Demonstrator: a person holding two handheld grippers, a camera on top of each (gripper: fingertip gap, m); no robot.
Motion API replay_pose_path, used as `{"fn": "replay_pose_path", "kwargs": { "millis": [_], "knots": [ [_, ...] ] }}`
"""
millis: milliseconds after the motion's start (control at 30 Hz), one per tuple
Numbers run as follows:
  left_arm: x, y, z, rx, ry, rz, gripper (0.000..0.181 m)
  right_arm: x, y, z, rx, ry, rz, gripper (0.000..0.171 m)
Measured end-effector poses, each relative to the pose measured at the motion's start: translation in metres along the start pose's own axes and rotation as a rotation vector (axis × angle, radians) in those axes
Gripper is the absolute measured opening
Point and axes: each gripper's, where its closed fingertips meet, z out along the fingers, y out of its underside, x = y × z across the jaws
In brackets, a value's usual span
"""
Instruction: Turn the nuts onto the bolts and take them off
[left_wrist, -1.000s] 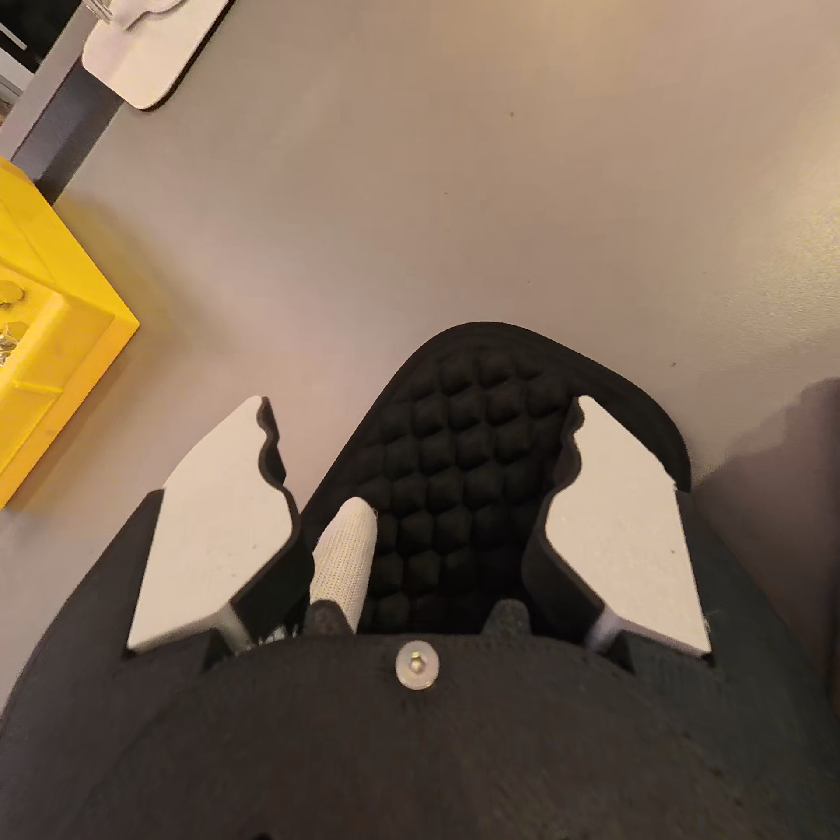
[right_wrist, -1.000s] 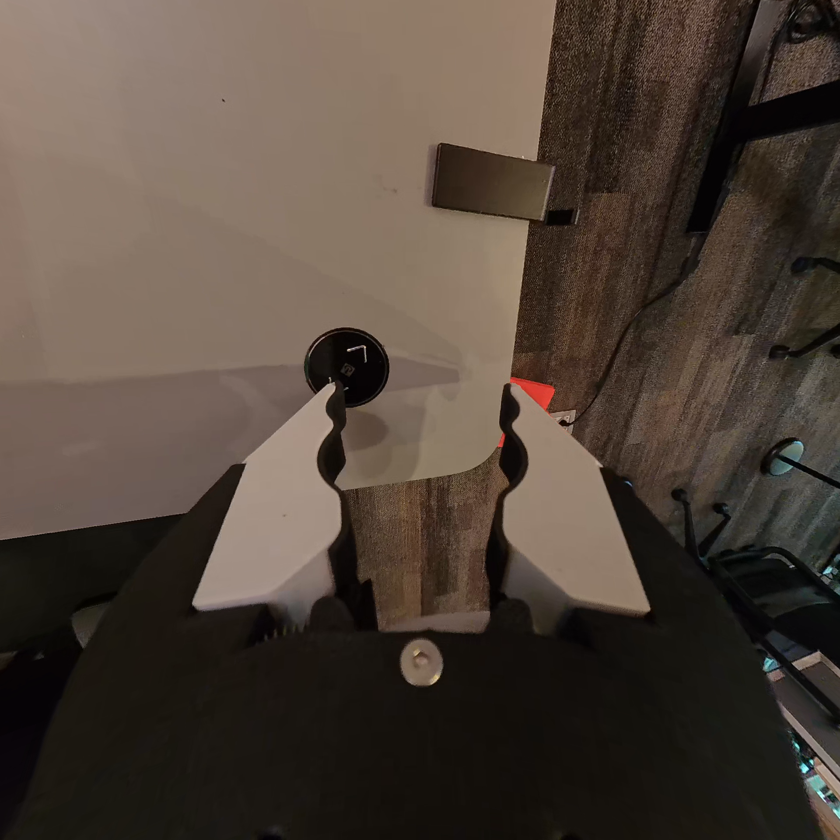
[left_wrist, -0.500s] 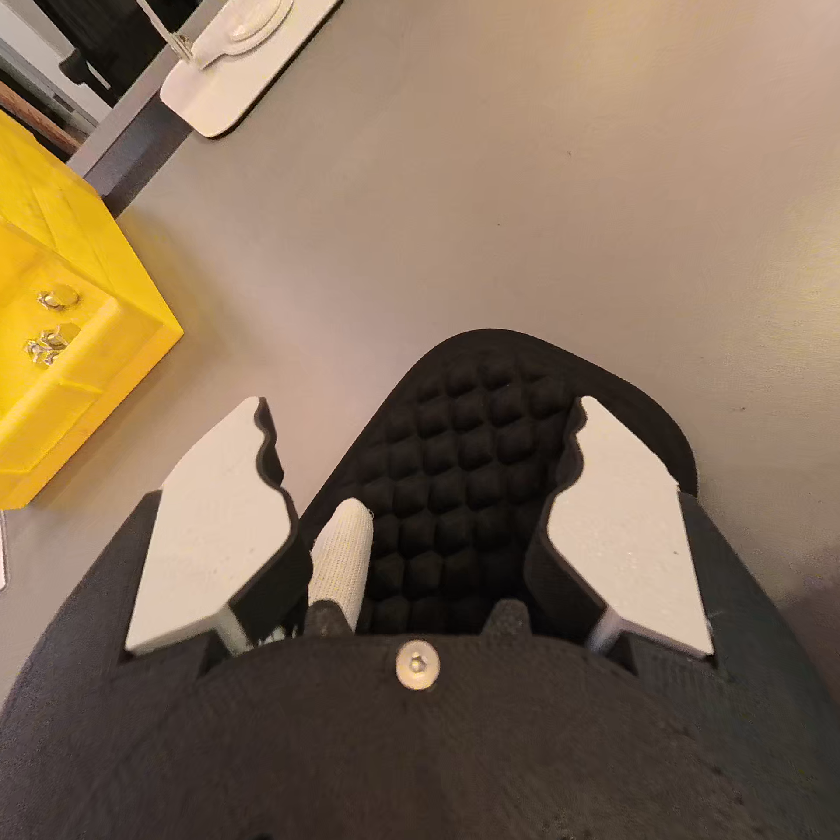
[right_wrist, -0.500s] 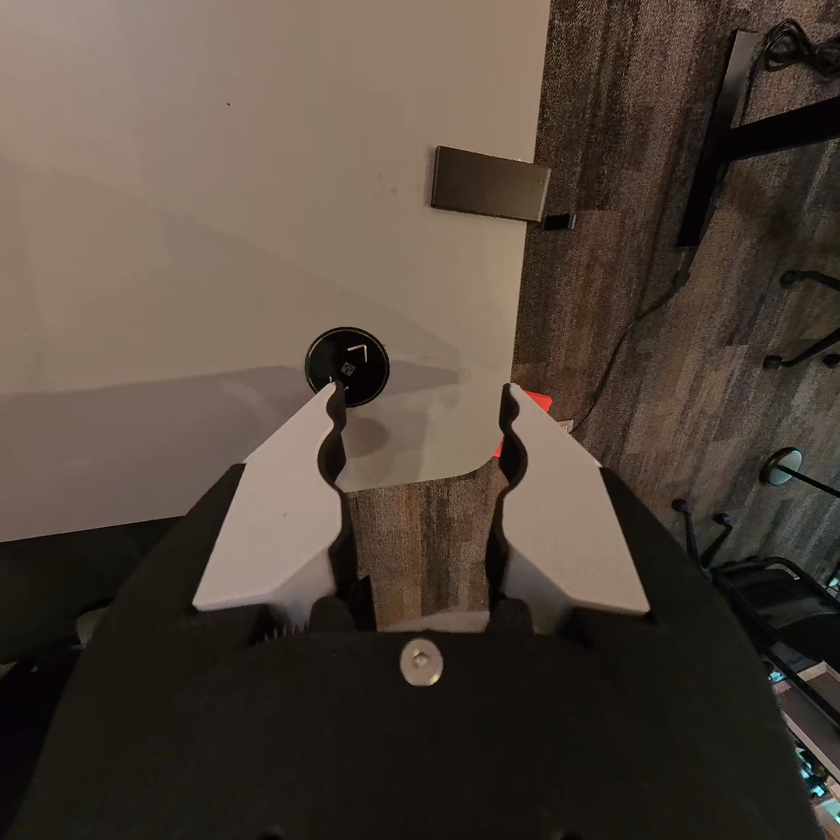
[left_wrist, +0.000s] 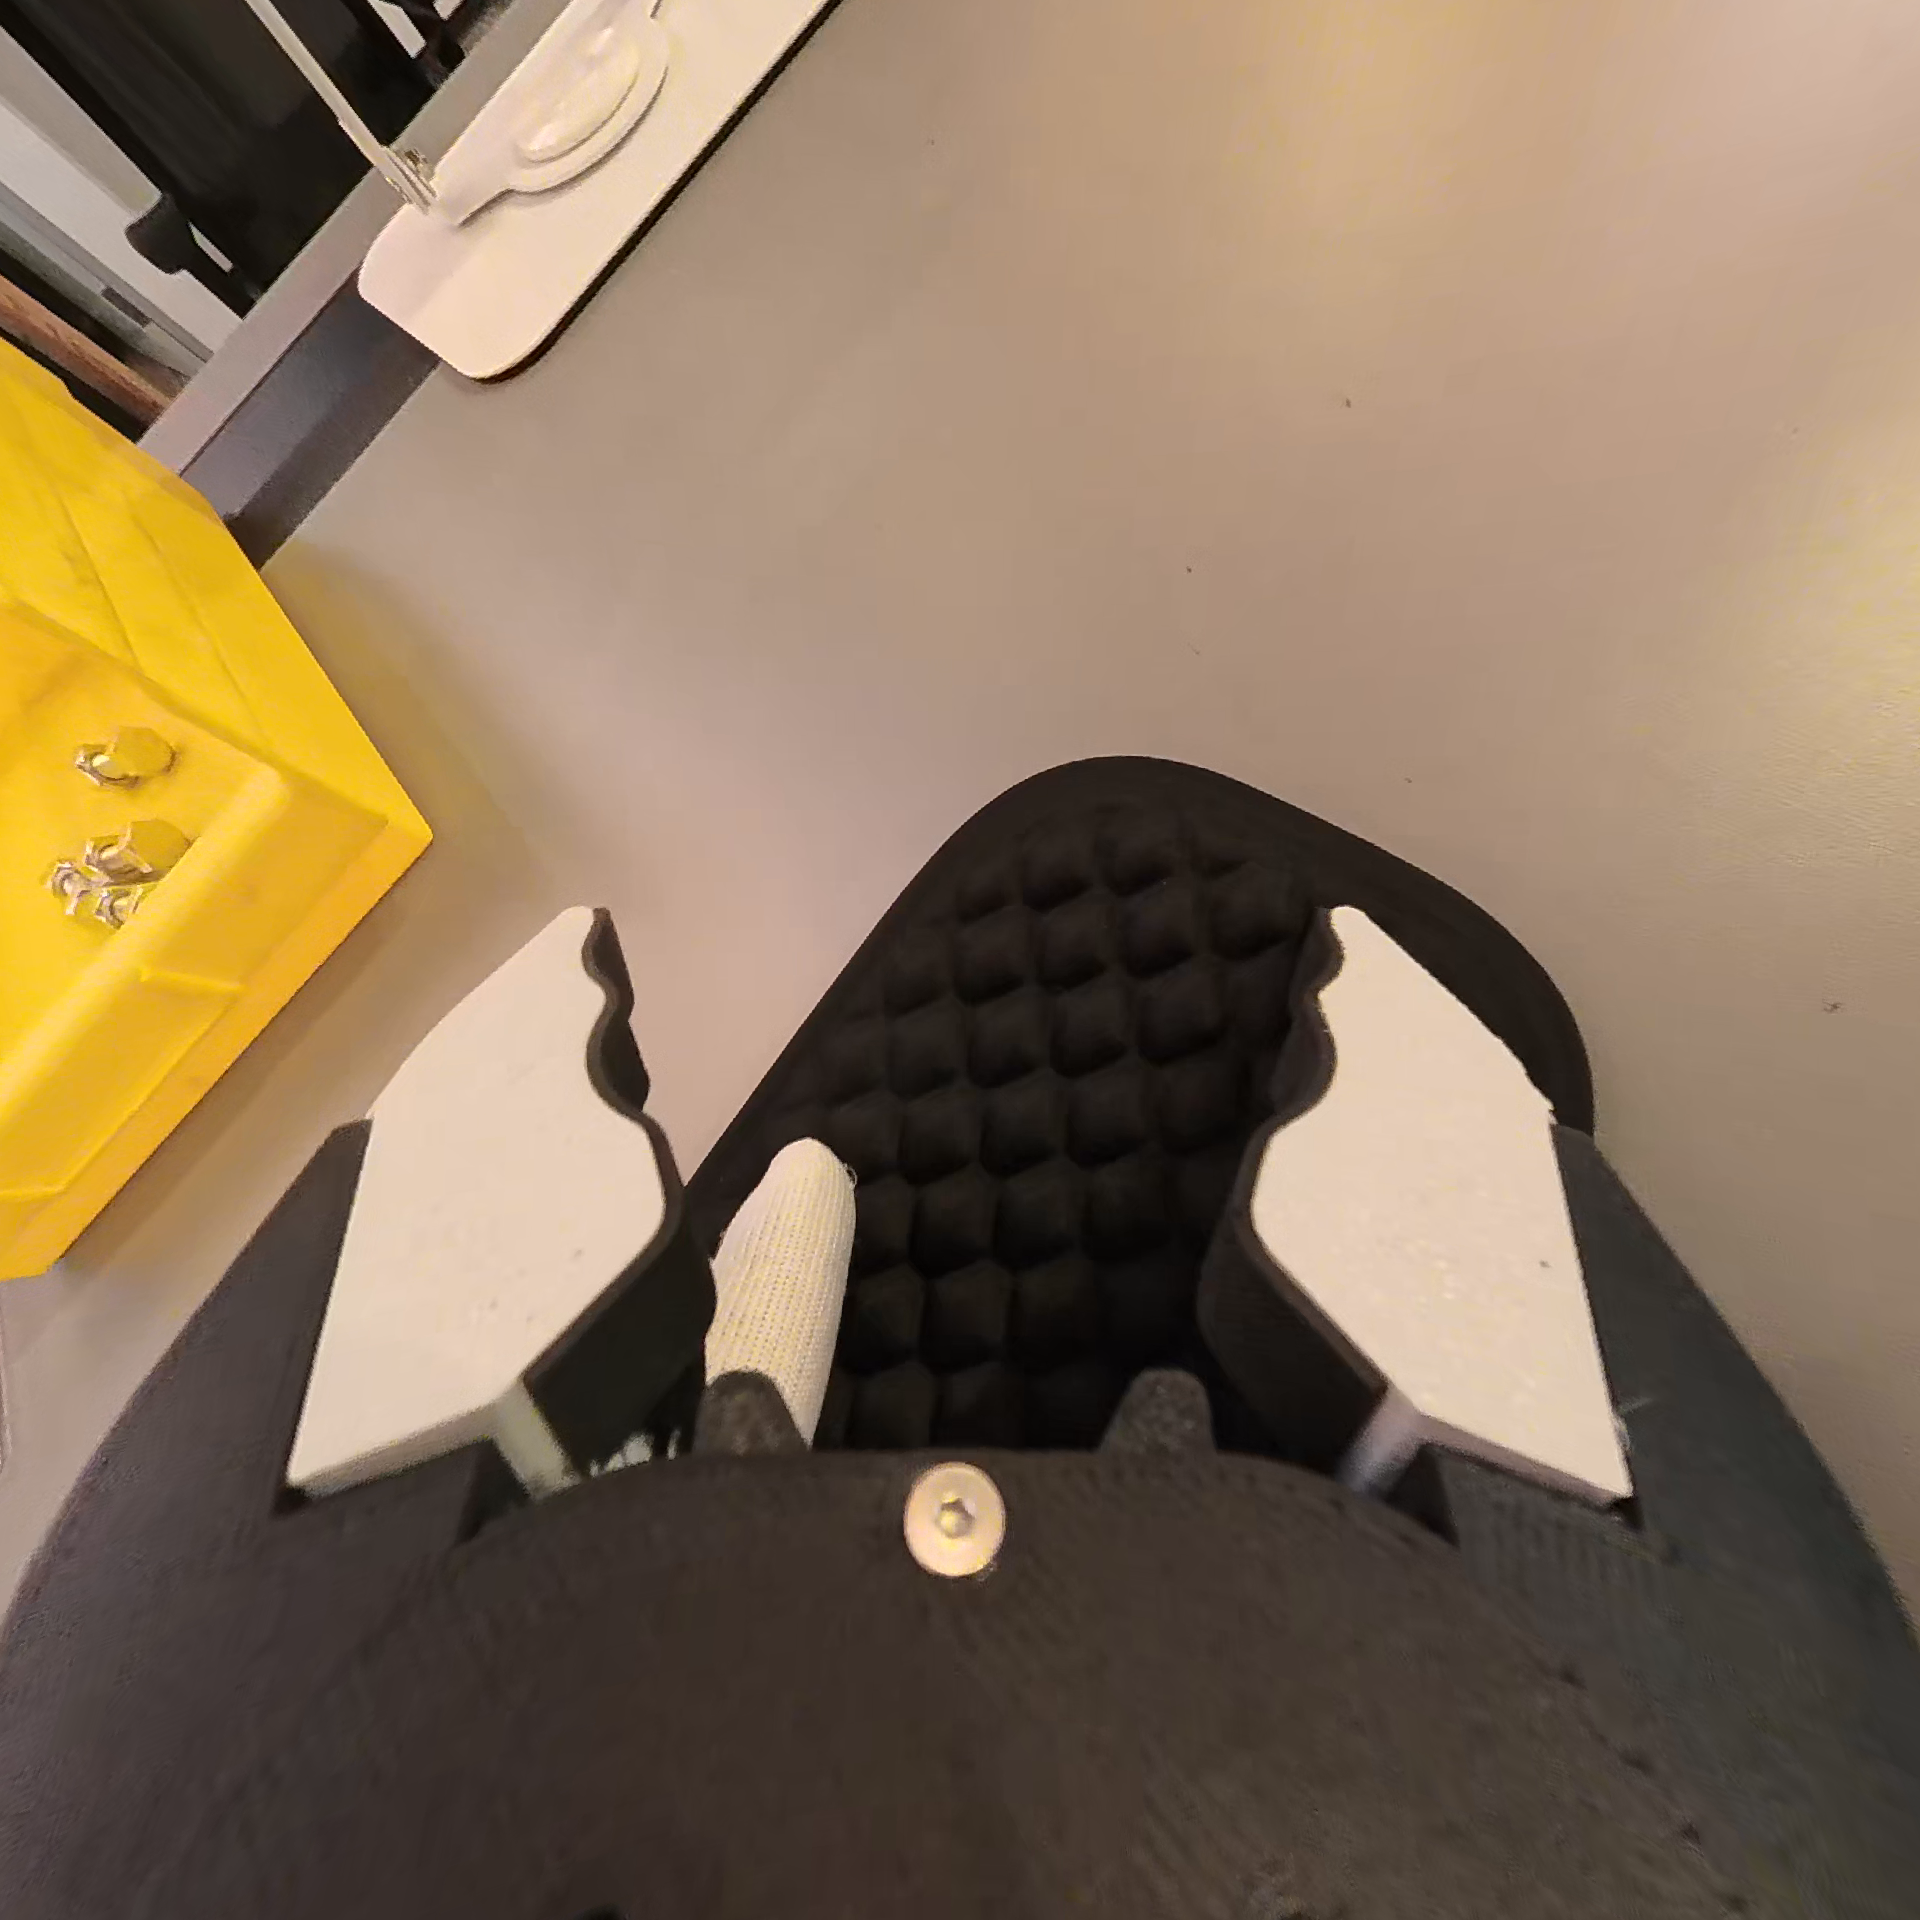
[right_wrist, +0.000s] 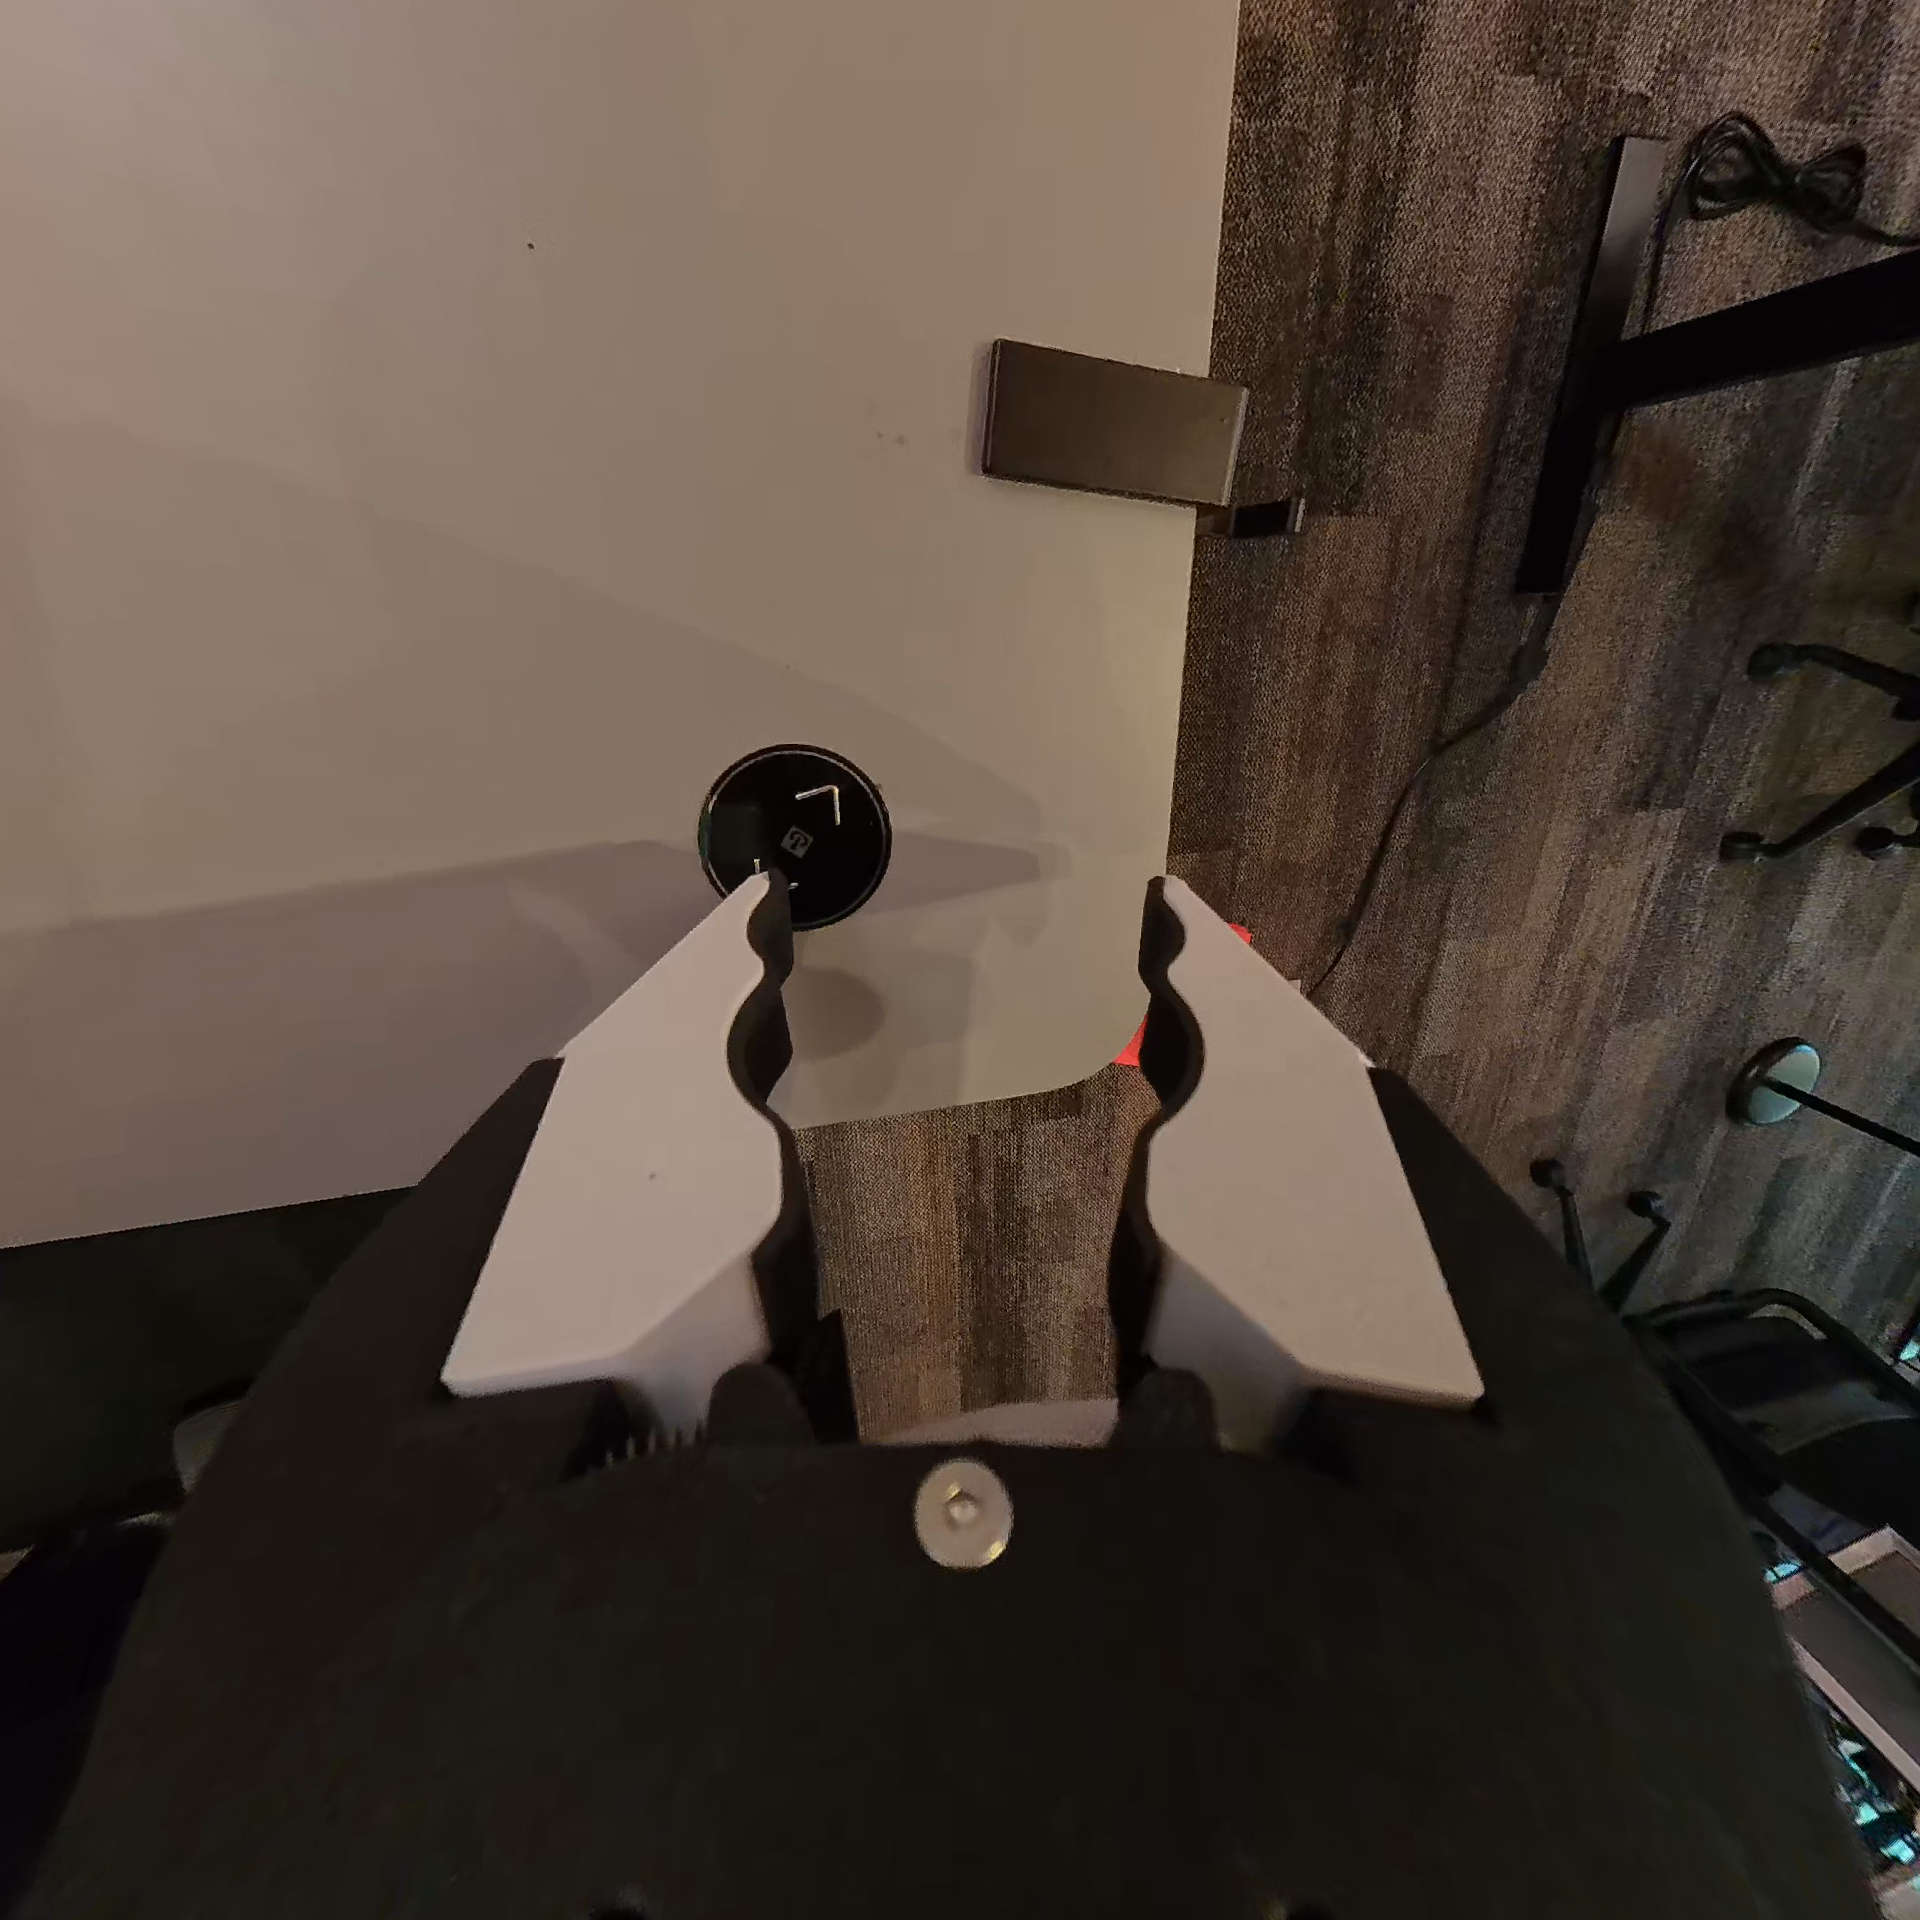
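Observation:
In the left wrist view a yellow block (left_wrist: 177, 914) stands at the left on the grey table (left_wrist: 1039, 468). Two silver bolts show on its top face: one bolt head (left_wrist: 125, 755) and, just below, a bolt with a nut (left_wrist: 114, 873). My left gripper (left_wrist: 966, 925) is open and empty, to the right of the block, over a black dimpled foam pad (left_wrist: 1091, 997). A white-gloved finger (left_wrist: 784, 1257) shows between its fingers. My right gripper (right_wrist: 961, 894) is open and empty, above the table's near right corner. No nut or bolt shows in the right wrist view.
A white flat plate (left_wrist: 582, 177) lies at the table's far left edge. In the right wrist view a black round disc (right_wrist: 795, 836) sits in the table (right_wrist: 520, 416) and a dark flat bar (right_wrist: 1112, 421) lies at its right edge. Carpet and chair bases lie beyond. There is about 75 cm between the tips of the two grippers.
The left gripper's view has shifted so the yellow block and white plate come further into the frame, and the bolts now show. The right gripper has barely moved.

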Motion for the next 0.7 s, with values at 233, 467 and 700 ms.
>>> {"fn": "replay_pose_path", "kwargs": {
  "millis": [233,467,700],
  "knots": [
    [-0.004,-0.009,-0.004,0.020,0.005,0.020,0.118,0.002,-0.003,-0.009,-0.013,0.033,-0.027,0.065],
    [-0.007,-0.017,-0.008,0.030,0.011,0.031,0.118,0.004,-0.003,-0.018,0.003,0.030,-0.006,0.067],
    [-0.011,-0.024,-0.012,0.032,0.018,0.035,0.118,0.006,-0.005,-0.027,0.011,0.051,-0.014,0.065]
  ]
}}
